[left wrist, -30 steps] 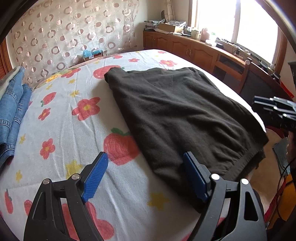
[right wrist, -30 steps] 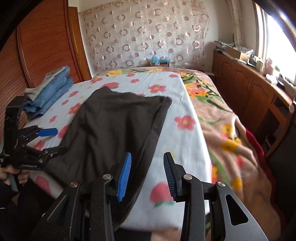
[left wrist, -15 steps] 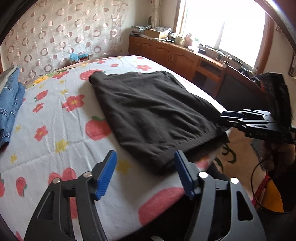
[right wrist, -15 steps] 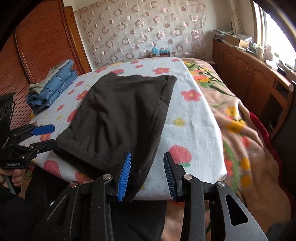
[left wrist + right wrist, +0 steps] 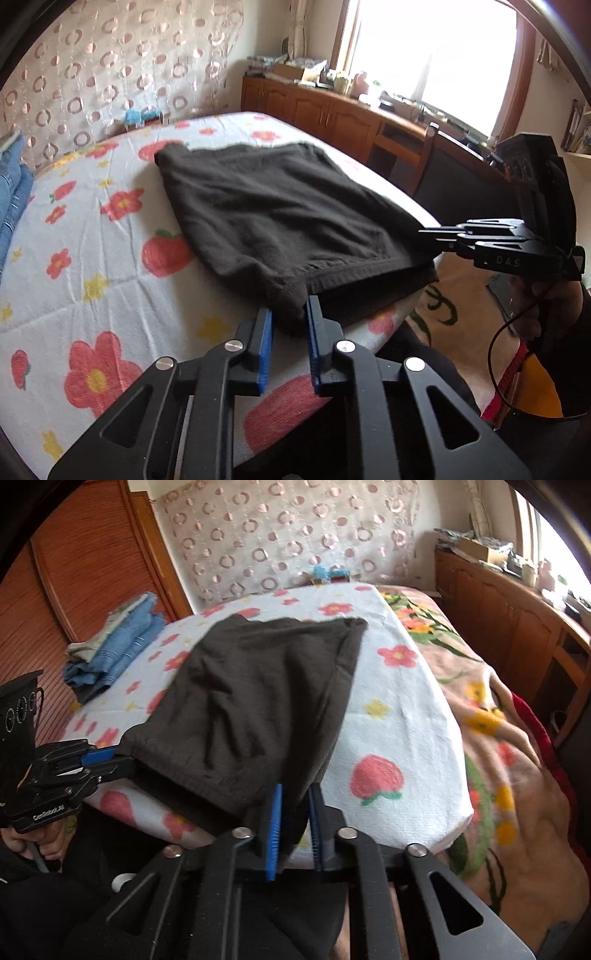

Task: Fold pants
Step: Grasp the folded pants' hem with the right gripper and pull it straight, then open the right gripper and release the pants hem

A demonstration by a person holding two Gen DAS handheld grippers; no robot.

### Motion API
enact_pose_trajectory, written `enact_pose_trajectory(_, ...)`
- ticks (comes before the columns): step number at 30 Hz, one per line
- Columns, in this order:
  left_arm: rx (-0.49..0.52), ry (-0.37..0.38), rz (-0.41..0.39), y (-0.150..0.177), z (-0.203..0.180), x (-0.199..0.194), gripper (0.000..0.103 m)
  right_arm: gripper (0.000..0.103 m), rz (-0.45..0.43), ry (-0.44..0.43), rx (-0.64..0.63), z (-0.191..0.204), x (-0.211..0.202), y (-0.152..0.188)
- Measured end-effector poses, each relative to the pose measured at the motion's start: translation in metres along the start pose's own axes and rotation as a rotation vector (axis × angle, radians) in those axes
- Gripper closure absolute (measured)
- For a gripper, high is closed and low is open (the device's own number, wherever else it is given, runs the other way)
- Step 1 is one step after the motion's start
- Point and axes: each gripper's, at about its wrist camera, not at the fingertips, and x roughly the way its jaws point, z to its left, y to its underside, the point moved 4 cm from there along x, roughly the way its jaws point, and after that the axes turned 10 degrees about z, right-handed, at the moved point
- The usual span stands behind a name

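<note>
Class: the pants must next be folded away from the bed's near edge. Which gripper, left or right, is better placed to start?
Neither alone. The left gripper and right gripper have just closed, each on a near corner of the pants, so both should probably lift together.

My right gripper (image 5: 293,825) has just been closing, and its blue pads (image 5: 274,830) now pinch the near corner of the dark pants (image 5: 266,701), with a fold of cloth bunched between them. Beyond the fingertips the pants lie flat across the flower-print sheet (image 5: 399,716), reaching up toward the patterned curtain (image 5: 288,531). Off to the left of my fingers the left gripper (image 5: 110,758) bites the other near corner (a hand (image 5: 37,845) shows under its frame). Farther left and ahead sits a stack of folded jeans (image 5: 118,650) by the wooden wardrobe (image 5: 85,572). Right of the fingers a pink floral blanket (image 5: 517,775) drapes off the bed, with wooden cabinets (image 5: 509,609) beyond.
</note>
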Motion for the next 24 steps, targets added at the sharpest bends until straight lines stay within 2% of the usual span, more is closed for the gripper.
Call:
enact_pose_trajectory(7,-0.036,0.0,-0.014,0.005,0.009,-0.01,0.087,0.096,-0.035,-0.01,-0.043,0.017,-0.02,0.004)
enact_pose_trajectory(12,-0.065,-0.018,0.03,0.012,0.016,-0.004,0.084,0.096,0.015,0.019,-0.059,0.019,-0.009,0.016)
enact_pose_trajectory(15,-0.074,-0.014,0.035,0.013,0.018,-0.006,0.077,0.096,0.03,0.055,-0.045,0.015,-0.003,0.024)
enact_pose_trajectory(17,-0.075,-0.025,0.027,0.012,0.019,-0.009,0.065,0.096,0.03,0.065,-0.038,0.013,-0.004,0.027)
enact_pose_trajectory(20,-0.083,-0.026,-0.001,0.008,0.021,-0.015,0.054,0.096,0.025,0.075,-0.04,0.016,-0.006,0.029)
enact_pose_trajectory(24,-0.086,-0.028,-0.023,-0.001,0.023,-0.019,0.051,0.094,0.022,0.091,-0.044,0.021,-0.008,0.027)
